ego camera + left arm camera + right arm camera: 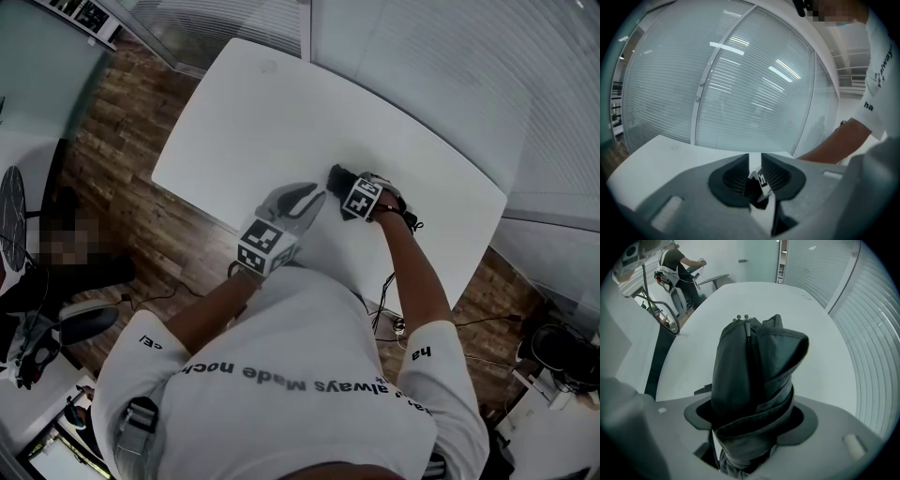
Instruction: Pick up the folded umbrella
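The folded umbrella [754, 366] is dark grey with a strap wound round it. It lies on the white table [281, 112] and runs away from the camera in the right gripper view. My right gripper [752, 427] points straight down over it, and both jaws sit against its sides, shut on it. In the head view only the umbrella's dark end [336, 176] sticks out beside the right gripper [352, 189]. My left gripper [317, 192] hovers just left of it, aimed at it. Its jaws [755, 161] are shut to a thin slit with nothing held.
The table's near edge [234, 220] runs close beside both grippers, with wooden floor [122, 187] below it. A glass wall with blinds [740, 84] stands behind the table. Cables [394, 319] lie on the floor at the right. A person [675, 263] stands by equipment far off.
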A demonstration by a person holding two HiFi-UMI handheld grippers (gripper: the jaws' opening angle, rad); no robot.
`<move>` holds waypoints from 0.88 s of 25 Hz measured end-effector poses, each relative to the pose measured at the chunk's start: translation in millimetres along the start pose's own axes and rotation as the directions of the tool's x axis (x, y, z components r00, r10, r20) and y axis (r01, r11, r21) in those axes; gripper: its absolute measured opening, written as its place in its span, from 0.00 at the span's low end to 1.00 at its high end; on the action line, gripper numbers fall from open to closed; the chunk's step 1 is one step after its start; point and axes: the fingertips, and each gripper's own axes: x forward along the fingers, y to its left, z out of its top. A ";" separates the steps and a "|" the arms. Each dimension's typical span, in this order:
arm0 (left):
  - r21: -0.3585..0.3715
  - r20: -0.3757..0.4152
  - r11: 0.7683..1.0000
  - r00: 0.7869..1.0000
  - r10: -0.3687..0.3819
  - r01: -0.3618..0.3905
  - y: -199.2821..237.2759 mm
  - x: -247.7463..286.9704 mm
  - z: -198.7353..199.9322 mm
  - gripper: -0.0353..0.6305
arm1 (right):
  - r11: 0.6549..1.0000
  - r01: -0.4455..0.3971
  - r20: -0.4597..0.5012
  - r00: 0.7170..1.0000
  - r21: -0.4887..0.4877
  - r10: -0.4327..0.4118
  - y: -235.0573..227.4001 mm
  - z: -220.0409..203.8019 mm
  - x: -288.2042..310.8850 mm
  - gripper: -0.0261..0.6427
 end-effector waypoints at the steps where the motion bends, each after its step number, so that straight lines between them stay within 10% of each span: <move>1: -0.001 0.000 1.000 1.000 0.001 -0.001 -0.1 -0.7 -0.7 0.17 | 1.000 -0.006 0.001 1.000 -0.007 0.006 1.7 0.3 0.1 0.55; 22: 0.024 0.023 1.000 1.000 -0.018 0.018 -20.7 -13.8 9.3 0.17 | 0.985 0.116 0.183 0.973 0.128 -0.138 14.9 -3.2 -43.0 0.40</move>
